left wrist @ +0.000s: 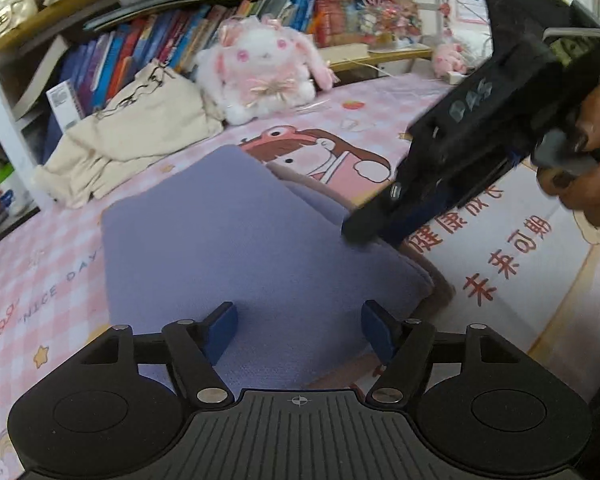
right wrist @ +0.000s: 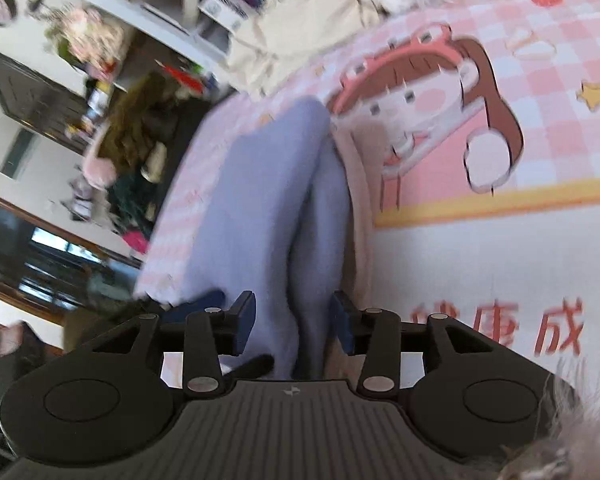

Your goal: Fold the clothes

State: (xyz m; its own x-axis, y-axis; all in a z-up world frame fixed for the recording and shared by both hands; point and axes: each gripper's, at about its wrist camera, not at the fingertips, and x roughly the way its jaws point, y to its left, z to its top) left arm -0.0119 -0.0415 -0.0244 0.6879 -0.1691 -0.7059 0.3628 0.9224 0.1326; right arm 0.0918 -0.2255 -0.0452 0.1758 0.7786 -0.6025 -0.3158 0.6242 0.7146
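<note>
1. A pink checked bedsheet (left wrist: 32, 264) printed with a cartoon girl (left wrist: 320, 156) covers the bed.
2. A white and pink plush rabbit (left wrist: 260, 68) sits by the bookshelf (left wrist: 148, 40).
3. A cream handbag (left wrist: 8, 8) rests on the upper shelf.

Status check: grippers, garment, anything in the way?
Left gripper open, empty. Right gripper open astride purple garment. Nothing blocking.
</note>
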